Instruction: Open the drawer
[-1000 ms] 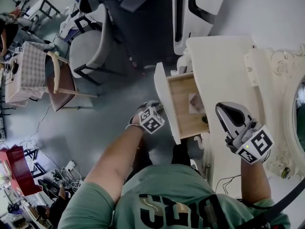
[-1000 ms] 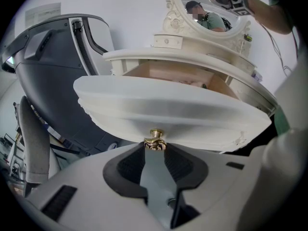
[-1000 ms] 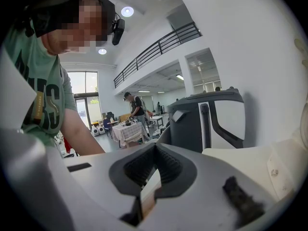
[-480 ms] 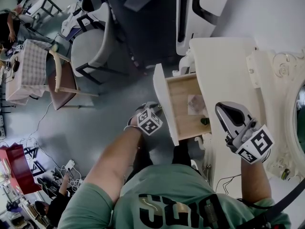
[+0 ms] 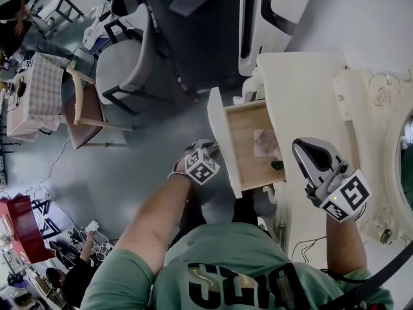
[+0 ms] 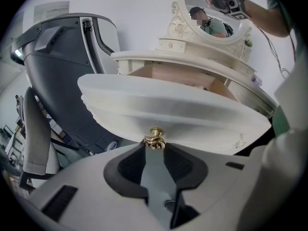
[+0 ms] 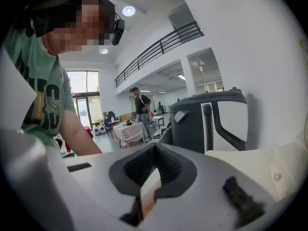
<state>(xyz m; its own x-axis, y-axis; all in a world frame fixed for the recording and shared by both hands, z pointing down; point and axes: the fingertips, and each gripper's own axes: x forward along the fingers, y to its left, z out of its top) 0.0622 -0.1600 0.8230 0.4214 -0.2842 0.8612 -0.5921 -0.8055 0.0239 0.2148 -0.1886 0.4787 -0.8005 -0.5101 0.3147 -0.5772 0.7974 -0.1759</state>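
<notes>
The cream drawer (image 5: 248, 148) of the dressing table (image 5: 303, 89) is pulled out, and its wooden inside shows. My left gripper (image 5: 210, 148) is at the drawer front (image 6: 173, 112), and its pads close round the small brass knob (image 6: 155, 140) at the very fingertips (image 6: 155, 146). My right gripper (image 5: 301, 147) hovers over the table top beside the drawer, level and apart from it. Its pads meet at the tips (image 7: 155, 149) with nothing between them. A pale packet (image 5: 264, 141) and a small dark thing (image 5: 277, 165) lie in the drawer.
An oval mirror (image 5: 405, 148) in an ornate cream frame stands at the table's far right. A dark grey reclining chair (image 5: 193, 24) stands past the table. A grey chair (image 5: 122, 63) and a wooden chair (image 5: 80, 108) are on the floor to the left.
</notes>
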